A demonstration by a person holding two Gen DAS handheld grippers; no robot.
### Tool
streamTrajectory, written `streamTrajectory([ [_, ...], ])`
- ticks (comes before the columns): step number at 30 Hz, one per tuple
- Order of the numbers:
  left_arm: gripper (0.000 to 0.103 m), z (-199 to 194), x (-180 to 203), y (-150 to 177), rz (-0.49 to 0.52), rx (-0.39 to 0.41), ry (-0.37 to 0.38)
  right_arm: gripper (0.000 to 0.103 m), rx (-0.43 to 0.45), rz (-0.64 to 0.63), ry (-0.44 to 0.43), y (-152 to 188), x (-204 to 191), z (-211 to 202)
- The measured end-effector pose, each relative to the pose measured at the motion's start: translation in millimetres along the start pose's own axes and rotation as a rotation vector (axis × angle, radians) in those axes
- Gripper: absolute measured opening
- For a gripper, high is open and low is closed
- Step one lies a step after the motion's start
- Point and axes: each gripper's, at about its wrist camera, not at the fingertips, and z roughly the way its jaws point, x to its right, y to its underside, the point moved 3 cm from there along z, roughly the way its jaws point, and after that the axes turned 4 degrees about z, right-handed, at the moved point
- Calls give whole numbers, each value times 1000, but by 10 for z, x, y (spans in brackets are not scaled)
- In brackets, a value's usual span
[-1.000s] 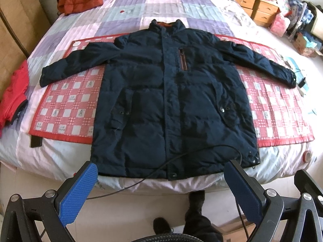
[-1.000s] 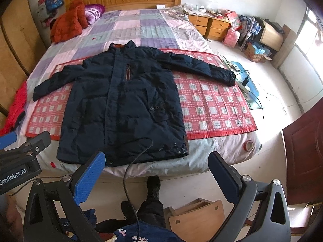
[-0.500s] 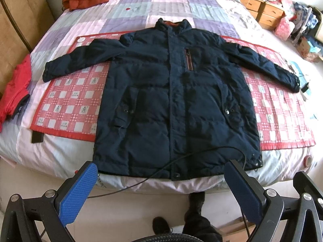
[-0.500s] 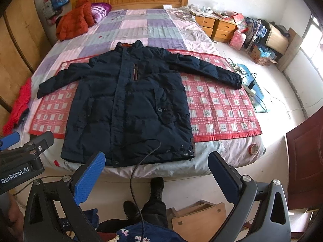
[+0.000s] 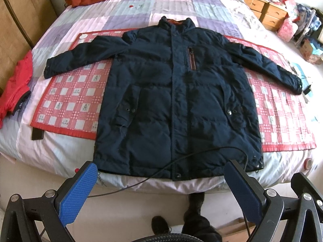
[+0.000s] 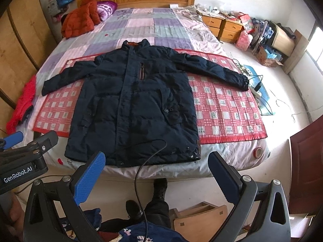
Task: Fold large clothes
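Nearest, lower left of the right wrist view: left gripper (image 6: 12, 142), body lettered "GenRobot.AI"; jaws spread wide, empty. Right gripper (image 6: 156, 166) likewise agape, holding nothing. A cable (image 6: 141, 165) trails over the hem. Mid-frame: jacket (image 5: 177, 100), flat, front up on a red mat (image 5: 68, 100) across the bed (image 5: 153, 4); long axis hem-near, collar-far; sleeves outspread left and right.

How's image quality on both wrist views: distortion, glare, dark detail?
Left wrist: strong fisheye bowing at the bed edge, jacket sharp but folds lost in the dark fabric. Right wrist: black corner vignette, window blown out at right, jacket similarly underexposed.
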Motion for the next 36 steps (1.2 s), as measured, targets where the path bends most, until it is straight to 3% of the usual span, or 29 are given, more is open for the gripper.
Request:
streamTrajectory([
  [22,103,19,-42,18,-5,-6,1,103,-19,-22,-35,-91,-9,108],
  [36,103,315,57,-49,-27,-63,6,103,-55,-34,-29,-211,19,398],
])
